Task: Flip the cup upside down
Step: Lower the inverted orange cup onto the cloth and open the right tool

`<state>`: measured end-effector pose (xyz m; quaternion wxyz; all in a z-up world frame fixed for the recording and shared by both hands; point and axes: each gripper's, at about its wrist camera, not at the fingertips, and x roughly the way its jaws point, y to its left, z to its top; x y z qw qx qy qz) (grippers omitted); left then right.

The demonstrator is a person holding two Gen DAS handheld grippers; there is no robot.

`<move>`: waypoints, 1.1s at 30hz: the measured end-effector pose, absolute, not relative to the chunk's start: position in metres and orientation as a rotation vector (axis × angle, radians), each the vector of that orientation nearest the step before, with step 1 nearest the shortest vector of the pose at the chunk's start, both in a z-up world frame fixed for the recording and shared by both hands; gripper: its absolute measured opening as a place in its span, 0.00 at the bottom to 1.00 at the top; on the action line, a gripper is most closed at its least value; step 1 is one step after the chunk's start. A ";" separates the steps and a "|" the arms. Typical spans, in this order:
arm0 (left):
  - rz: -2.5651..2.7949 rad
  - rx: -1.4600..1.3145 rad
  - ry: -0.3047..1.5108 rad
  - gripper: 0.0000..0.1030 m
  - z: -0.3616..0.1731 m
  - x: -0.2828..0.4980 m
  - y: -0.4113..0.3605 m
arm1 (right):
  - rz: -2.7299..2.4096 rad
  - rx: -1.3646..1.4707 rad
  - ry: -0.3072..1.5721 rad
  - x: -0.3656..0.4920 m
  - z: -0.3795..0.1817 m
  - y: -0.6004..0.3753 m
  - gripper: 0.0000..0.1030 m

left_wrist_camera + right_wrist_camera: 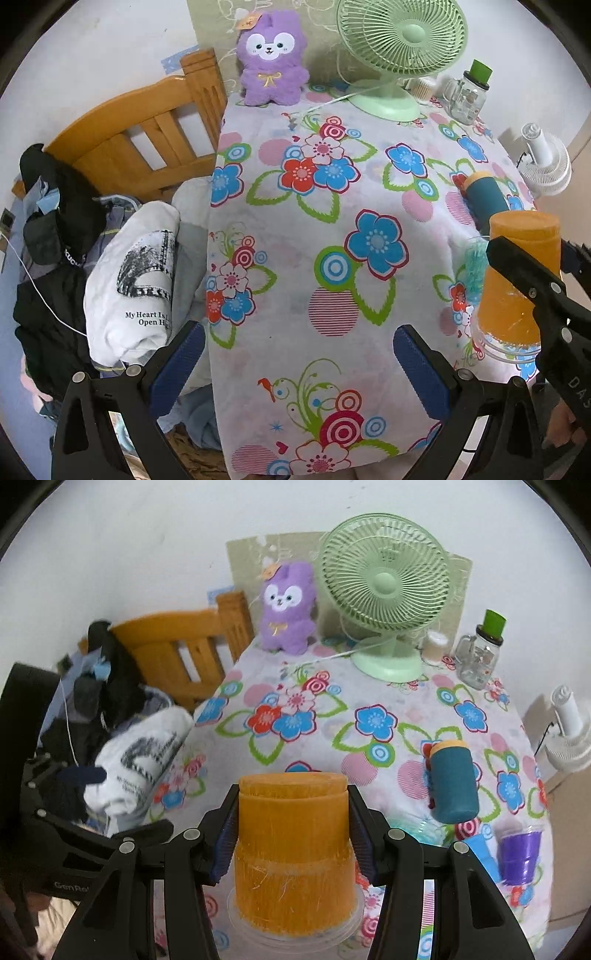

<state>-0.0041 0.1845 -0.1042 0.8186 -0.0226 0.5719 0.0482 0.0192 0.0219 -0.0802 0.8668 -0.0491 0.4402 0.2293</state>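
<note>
An orange ribbed cup [293, 849] stands with its wider end down on a clear plastic lid or saucer [295, 932] near the table's front edge. My right gripper [293, 838] is shut on the orange cup, its blue pads against both sides. The cup also shows at the right of the left wrist view [517, 280], with the right gripper's black arm across it. My left gripper [299, 369] is open and empty over the flowered tablecloth [332, 221], to the left of the cup.
A teal cup with a yellow rim [452, 781] lies on its side right of the orange cup. A purple cup [519, 854] and a blue one [482, 851] stand at right. A green fan [384, 590], plush toy [288, 607], glass jar [480, 653] stand at back. Chair with clothes [122, 731] at left.
</note>
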 end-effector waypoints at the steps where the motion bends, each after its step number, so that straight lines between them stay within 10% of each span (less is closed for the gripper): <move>1: 0.098 -0.054 1.223 1.00 -0.107 -0.004 0.185 | 0.474 -0.085 0.911 0.018 -0.084 0.021 0.55; 33: 0.076 0.037 1.221 1.00 -0.202 0.002 0.177 | 0.434 0.001 0.815 0.023 -0.195 0.042 0.57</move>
